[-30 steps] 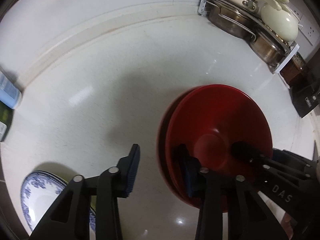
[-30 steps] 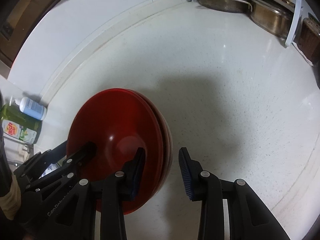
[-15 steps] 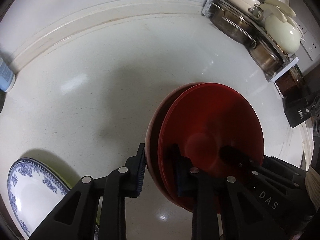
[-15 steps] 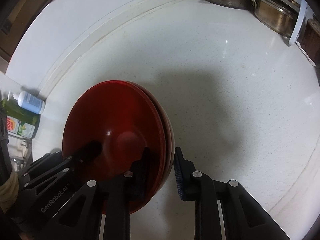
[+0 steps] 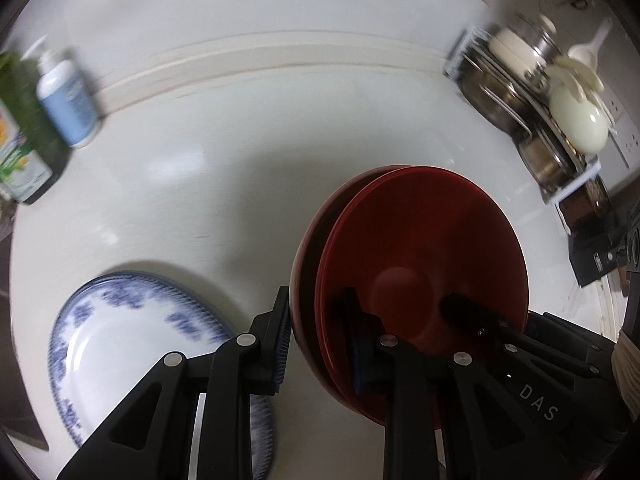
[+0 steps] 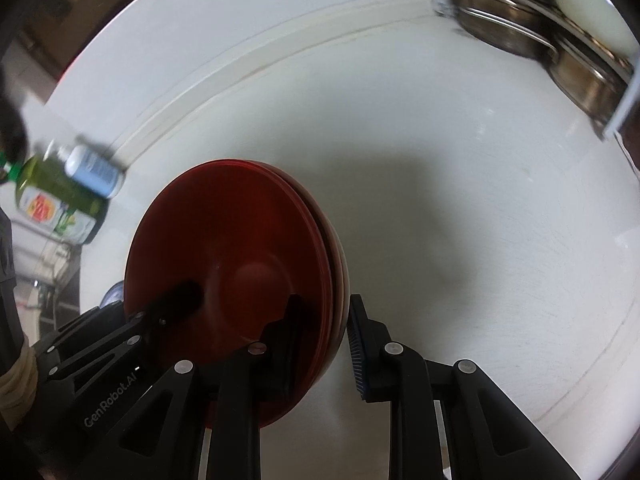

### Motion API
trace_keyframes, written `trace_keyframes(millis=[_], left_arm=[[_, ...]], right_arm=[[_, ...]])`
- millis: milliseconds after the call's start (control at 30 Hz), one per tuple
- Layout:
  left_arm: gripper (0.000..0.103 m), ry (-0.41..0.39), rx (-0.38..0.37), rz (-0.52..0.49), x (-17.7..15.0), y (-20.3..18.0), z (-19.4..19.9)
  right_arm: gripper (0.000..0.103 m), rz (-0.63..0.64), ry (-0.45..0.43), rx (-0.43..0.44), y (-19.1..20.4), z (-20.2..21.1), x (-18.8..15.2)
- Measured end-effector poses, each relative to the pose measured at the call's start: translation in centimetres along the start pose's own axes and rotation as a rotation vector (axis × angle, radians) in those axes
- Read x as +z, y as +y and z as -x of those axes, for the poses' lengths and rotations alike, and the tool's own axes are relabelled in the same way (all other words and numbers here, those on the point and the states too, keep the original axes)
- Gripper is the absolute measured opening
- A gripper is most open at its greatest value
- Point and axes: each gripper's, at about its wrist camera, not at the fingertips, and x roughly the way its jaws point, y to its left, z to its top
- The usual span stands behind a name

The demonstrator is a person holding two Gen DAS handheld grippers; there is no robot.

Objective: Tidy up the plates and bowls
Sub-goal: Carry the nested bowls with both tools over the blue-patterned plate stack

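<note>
A stack of red bowls hangs a little above the white counter, held at opposite rims by both grippers. My left gripper is shut on the stack's left rim, one pad outside and one inside. My right gripper is shut on the right rim of the same red stack. Each view also shows the other gripper's fingers reaching into the top bowl. A blue-and-white plate lies on the counter at the lower left of the left wrist view, partly behind my left finger.
A blue-white pump bottle and a green bottle stand at the far left by the wall. A rack of steel pots and a cream pot fills the far right corner. A black device sits right of the stack.
Both grippers closed onto the red stack's rims, then carried it up and toward the left. The bottles and the blue-and-white plate have come further into view.
</note>
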Motion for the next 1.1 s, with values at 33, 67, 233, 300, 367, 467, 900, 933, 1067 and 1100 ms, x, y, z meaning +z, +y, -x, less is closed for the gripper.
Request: trace_keyframes(millis=[33, 67, 233, 300, 367, 467, 900, 933, 1067, 1100], left_arm=[[0.025, -0.009, 0.007, 0.013, -0.2, 0.8, 0.5], [0.025, -0.014, 0.012, 0.025, -0.3, 1.5, 0.9], [0.025, -0.037, 0.039, 0.085, -1.1, 5.1, 2.9], [0.025, -0.049, 0.052, 0.107, -1.6, 6.7, 3.8], [0.025, -0.056, 0.069, 0.130, -2.3, 8.2, 4.6], [0.025, -0.059, 0.090, 0.162, -3.3, 10.1, 5.5], [0.025, -0.029, 0.140, 0.266, -7.2, 15.4, 6.9], [0.025, -0.024, 0.139, 0.267, -7.3, 15.6, 6.9], [0.025, 0.001, 0.133, 0.268, -8.0, 16.2, 6.4], [0.025, 0.006, 0.131, 0.271, -8.1, 16.3, 6.3]], right_arm=[[0.024, 0.014, 0.000, 0.007, 0.7, 0.1, 0.0], [0.024, 0.028, 0.000, 0.013, 1.3, 0.2, -0.1], [0.024, 0.108, 0.000, 0.042, 4.8, 0.7, -0.4], [0.024, 0.144, 0.005, 0.058, 6.5, 0.9, -0.7], [0.024, 0.171, 0.012, 0.070, 7.9, 0.9, -0.8], [0.024, 0.222, 0.025, 0.090, 10.4, 0.8, -1.5], [0.024, 0.357, 0.117, 0.141, 17.5, -1.3, -4.6], [0.024, 0.360, 0.120, 0.142, 17.8, -1.4, -4.8], [0.024, 0.361, 0.142, 0.138, 18.4, -1.8, -5.5], [0.024, 0.357, 0.149, 0.134, 18.4, -2.0, -5.8]])
